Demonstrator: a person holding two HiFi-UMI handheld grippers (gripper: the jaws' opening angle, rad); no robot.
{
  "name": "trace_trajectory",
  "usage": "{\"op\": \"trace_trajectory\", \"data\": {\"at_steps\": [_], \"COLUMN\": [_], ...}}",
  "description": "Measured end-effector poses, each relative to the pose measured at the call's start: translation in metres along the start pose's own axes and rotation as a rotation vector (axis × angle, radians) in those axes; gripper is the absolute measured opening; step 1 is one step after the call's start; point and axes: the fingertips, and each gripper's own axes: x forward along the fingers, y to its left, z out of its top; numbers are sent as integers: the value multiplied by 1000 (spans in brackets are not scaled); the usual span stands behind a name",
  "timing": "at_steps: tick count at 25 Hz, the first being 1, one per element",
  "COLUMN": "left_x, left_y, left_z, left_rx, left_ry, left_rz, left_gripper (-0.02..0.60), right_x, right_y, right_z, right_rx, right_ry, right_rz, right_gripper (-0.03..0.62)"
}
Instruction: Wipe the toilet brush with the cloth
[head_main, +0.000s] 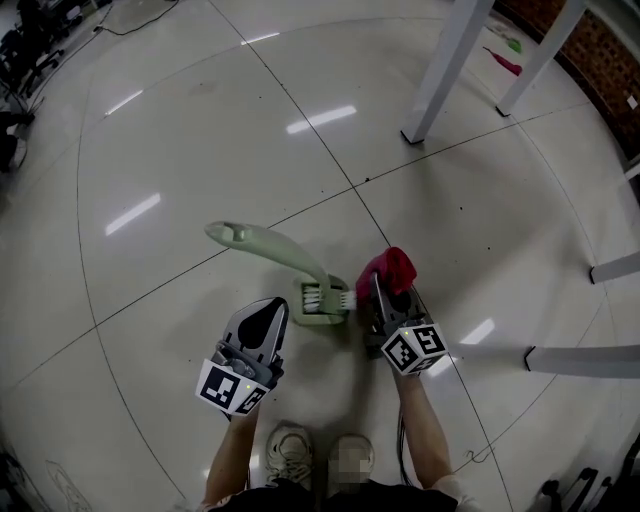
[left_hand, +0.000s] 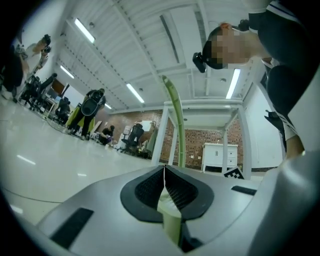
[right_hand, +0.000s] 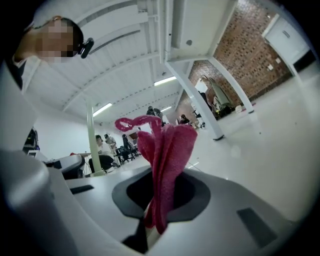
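Down on glossy white floor tiles (head_main: 200, 130), gripping the pale-green toilet brush (head_main: 290, 255) beside its near bristle head with left tongs (head_main: 270, 312), right tongs (head_main: 385, 295) clenching bunched red cloth (head_main: 392, 266) just right; wiping seemingly not yet begun.

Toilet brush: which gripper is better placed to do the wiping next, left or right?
Right. The right gripper is shut on the red cloth, close beside the toilet brush; the left gripper is shut on that brush, likely steadying it.
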Motion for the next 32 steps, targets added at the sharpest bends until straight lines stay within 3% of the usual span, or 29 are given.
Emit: {"op": "trace_trajectory", "data": {"at_steps": [3,22,29,32], "left_x": [1,4,-7,-12], "left_y": [-2,-9,-8,-5], "left_z": [-11,-21,-25,-37], "left_rx": [-9,-11,-31,-53], "left_ry": [28,35,54,89], "left_rz": [-8,-49,-57,-65], "left_gripper": [5,5,6,6], "right_x": [6,-53,-69,-78], "right_y": [1,36,54,70], "right_z": [-13,-49,-21,-33], "right_rx": [68,142,51,-30], "right_ry": [9,116,75,104], "right_rz": [17,-28,-42,-49], "right_gripper": [31,31,31,31]}}
